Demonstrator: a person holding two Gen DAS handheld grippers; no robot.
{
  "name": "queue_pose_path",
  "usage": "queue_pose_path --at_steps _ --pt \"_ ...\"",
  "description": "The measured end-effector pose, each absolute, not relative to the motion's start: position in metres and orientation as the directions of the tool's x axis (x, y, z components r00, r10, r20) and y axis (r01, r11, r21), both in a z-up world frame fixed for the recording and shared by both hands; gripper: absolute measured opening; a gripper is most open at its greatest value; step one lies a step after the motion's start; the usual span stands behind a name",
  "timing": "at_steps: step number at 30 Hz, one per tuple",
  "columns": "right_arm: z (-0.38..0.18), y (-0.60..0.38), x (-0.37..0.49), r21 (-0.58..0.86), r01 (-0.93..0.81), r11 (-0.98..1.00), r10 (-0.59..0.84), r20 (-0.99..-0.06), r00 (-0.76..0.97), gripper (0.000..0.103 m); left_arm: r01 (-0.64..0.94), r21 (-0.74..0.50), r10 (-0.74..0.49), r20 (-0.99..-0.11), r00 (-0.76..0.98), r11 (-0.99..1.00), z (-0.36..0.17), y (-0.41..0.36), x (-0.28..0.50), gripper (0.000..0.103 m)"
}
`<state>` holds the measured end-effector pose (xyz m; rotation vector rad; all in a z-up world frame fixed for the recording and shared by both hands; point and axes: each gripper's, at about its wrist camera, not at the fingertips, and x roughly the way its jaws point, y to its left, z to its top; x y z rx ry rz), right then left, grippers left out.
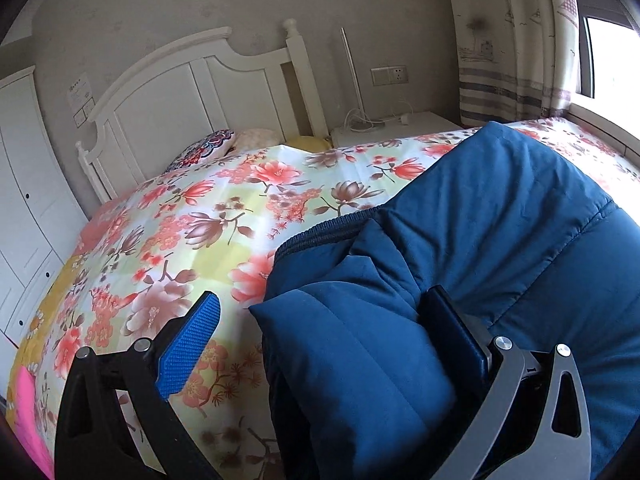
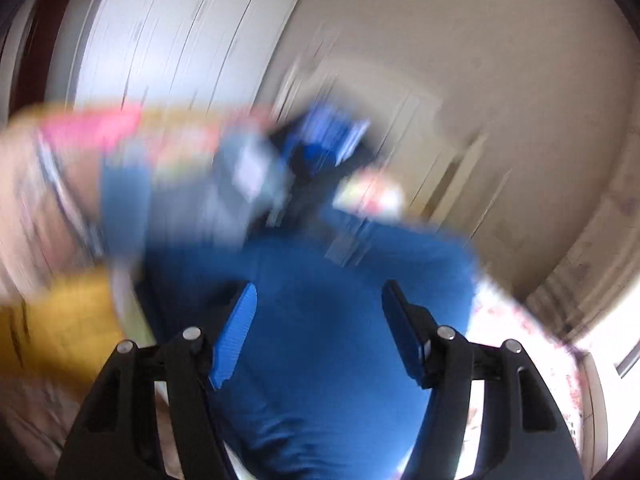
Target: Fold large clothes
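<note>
A dark blue padded jacket [image 1: 480, 240] lies bunched on a floral bedspread [image 1: 180, 224]. My left gripper [image 1: 324, 320] is open, its jaws wide apart over a folded edge of the jacket; the left blue pad [image 1: 188, 348] stands clear over the bedspread and the right finger [image 1: 456, 328] presses against the fabric. In the right wrist view, which is heavily blurred, my right gripper [image 2: 320, 332] is open with the blue jacket [image 2: 320, 360] filling the space between its pads. The other gripper [image 2: 320, 148] shows as a blur beyond it.
A white headboard [image 1: 192, 92] and pillows [image 1: 208, 148] stand at the far end of the bed. A white nightstand [image 1: 396, 128] with a lamp sits beside it, a wardrobe [image 1: 24, 200] on the left, curtains and window [image 1: 540, 40] on the right.
</note>
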<state>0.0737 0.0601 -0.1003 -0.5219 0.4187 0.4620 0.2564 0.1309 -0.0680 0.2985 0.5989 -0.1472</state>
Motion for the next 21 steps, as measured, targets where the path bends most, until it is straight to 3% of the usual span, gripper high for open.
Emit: queue_pose_path --at_steps 6,9,11,16,19,21 --pt "-0.102 0.051 0.075 -0.292 -0.551 0.781 0.348 -0.530 0.774 0.065 0.192 0.214 -0.046 -0.546 0.836 0.958 -0.071 0.138 0.253 0.099" --pt "-0.081 0.036 0.084 -0.178 -0.627 0.759 0.417 -0.606 0.677 0.065 0.168 0.241 -0.019 -0.518 0.855 0.956 -0.069 0.136 0.248 0.099" --pt "-0.058 0.016 0.087 -0.173 -0.611 0.772 0.428 -0.569 0.702 0.062 0.144 0.261 0.002 -0.491 0.871 0.954 -0.068 0.136 0.244 0.099" --pt "-0.022 -0.013 0.147 -0.245 -0.457 0.855 0.295 -0.495 0.817 0.062 0.060 0.292 0.080 -0.444 0.892 0.954 -0.067 0.139 0.239 0.099" --pt "-0.029 -0.010 0.200 -0.269 -0.405 0.874 0.223 -0.519 0.825 0.062 0.006 0.332 0.135 -0.399 0.907 0.943 -0.065 0.136 0.233 0.099" --pt "-0.055 -0.001 0.241 -0.322 -0.403 0.856 0.148 -0.595 0.790 0.062 -0.031 0.351 0.169 -0.371 0.913 0.936 -0.065 0.136 0.229 0.099"
